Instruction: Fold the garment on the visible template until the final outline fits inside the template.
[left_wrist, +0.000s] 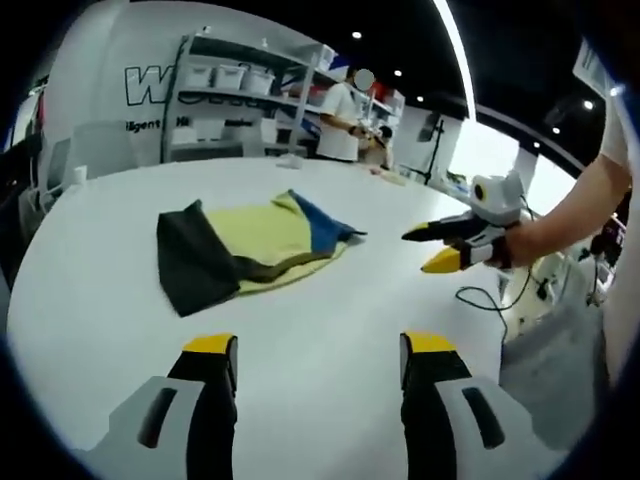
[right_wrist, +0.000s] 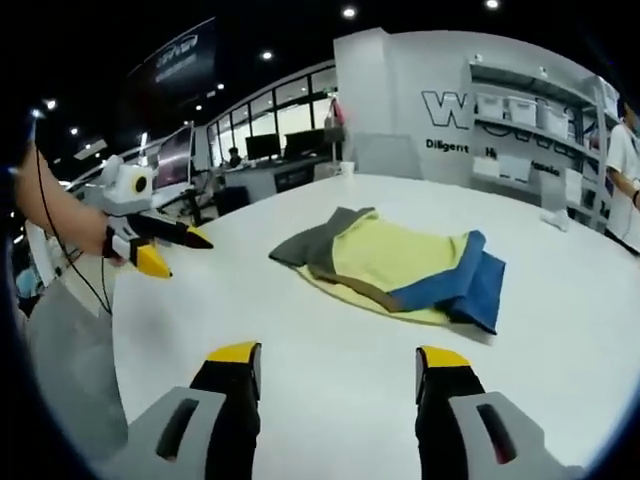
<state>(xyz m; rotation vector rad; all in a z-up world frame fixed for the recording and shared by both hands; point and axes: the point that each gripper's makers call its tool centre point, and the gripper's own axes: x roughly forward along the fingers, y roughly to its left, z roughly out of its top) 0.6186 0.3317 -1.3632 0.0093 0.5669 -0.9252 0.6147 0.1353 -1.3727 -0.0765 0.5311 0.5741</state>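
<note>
A folded garment (left_wrist: 250, 245) in yellow, dark grey and blue lies on the white table (left_wrist: 330, 340). In the right gripper view the same garment (right_wrist: 400, 265) lies ahead, grey part left, blue part right. My left gripper (left_wrist: 318, 365) is open above bare table, short of the garment. My right gripper (right_wrist: 340, 375) is also open, with nothing between its jaws. The right gripper (left_wrist: 445, 245) comes into the left gripper view from the right, held by a hand. The left gripper (right_wrist: 165, 250) appears at the left of the right gripper view. No template outline can be made out.
Shelving with white bins (left_wrist: 240, 85) stands behind the table, and a person (left_wrist: 340, 120) is beside it. A cable (left_wrist: 490, 300) trails over the table's right edge. Desks with monitors (right_wrist: 270, 150) line the far side.
</note>
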